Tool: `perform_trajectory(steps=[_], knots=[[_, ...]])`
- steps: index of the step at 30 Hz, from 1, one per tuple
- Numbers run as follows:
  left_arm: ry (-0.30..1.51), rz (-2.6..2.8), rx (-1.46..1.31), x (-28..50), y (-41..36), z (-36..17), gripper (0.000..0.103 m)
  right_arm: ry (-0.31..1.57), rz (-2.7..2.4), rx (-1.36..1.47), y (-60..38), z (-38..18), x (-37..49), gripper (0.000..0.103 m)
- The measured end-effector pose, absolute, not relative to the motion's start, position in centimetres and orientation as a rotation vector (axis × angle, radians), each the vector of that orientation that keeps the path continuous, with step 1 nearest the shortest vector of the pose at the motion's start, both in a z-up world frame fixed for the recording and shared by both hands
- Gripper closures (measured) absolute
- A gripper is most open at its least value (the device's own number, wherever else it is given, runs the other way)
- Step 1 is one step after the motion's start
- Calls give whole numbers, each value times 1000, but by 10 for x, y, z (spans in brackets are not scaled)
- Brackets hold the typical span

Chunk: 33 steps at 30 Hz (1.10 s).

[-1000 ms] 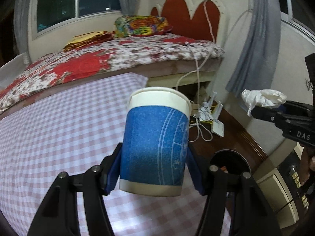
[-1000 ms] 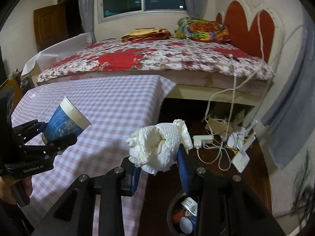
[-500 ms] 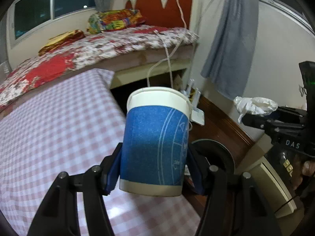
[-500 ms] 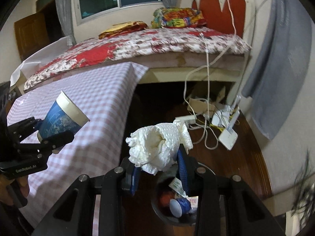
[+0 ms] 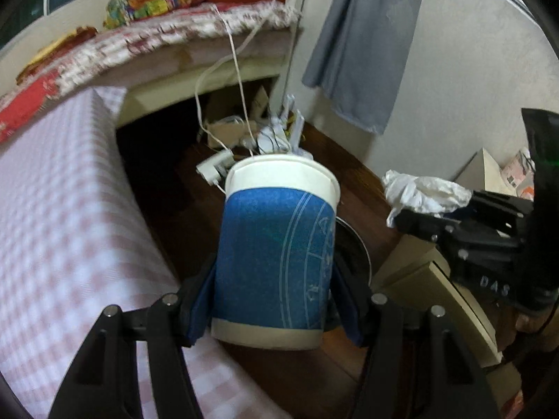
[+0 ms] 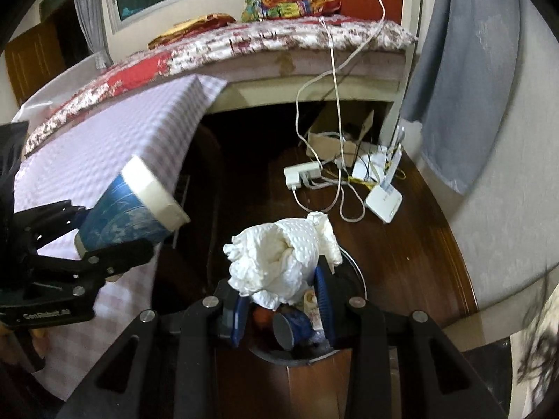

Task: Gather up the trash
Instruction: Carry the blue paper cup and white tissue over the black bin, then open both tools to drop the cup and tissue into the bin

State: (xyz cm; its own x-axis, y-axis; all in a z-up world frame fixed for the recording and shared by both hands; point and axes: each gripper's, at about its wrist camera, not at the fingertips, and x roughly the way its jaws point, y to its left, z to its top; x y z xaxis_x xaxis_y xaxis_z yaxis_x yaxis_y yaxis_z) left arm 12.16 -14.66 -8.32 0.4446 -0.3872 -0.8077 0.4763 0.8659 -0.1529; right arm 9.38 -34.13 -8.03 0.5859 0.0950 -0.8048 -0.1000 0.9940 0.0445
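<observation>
A dark wooden floor (image 6: 412, 255) carries a round trash bin (image 6: 360, 279), power strip (image 6: 302, 174) and white router (image 6: 384, 202).

1. I see a pink checked tablecloth (image 6: 115, 139) to the left of my tongs.
2. Beyond it lies a bed with a floral quilt (image 6: 244, 43) and a bright pillow (image 6: 291, 0).
3. Ahead of my right tongs, a white power strip (image 6: 302, 174) and router (image 6: 384, 202) sit on the dark wood floor (image 6: 412, 244), tangled in cables.
4. A grey curtain (image 6: 464, 80) hangs far right.
</observation>
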Motion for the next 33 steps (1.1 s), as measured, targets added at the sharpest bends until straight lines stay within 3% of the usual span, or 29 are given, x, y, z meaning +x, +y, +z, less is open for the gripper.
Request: perform_trajectory(steps=[24,26,29,32,33], knots=[[1298,-491,110,167,-204,-191,41,1184,130,-7,-375,-204,129,66],[1368,-513,131,170,-213,-208,38,1207,170,-48,-370,-221,132,64],[1421,-474,172,168,-218,-228,34,1259,156,-151,-366,-247,134,39],[1395,-447,173,161,-212,-220,19,1265,124,-118,-379,-247,120,38],[1379,-442,177,160,-210,-216,19,1258,115,-115,-382,-245,116,38]])
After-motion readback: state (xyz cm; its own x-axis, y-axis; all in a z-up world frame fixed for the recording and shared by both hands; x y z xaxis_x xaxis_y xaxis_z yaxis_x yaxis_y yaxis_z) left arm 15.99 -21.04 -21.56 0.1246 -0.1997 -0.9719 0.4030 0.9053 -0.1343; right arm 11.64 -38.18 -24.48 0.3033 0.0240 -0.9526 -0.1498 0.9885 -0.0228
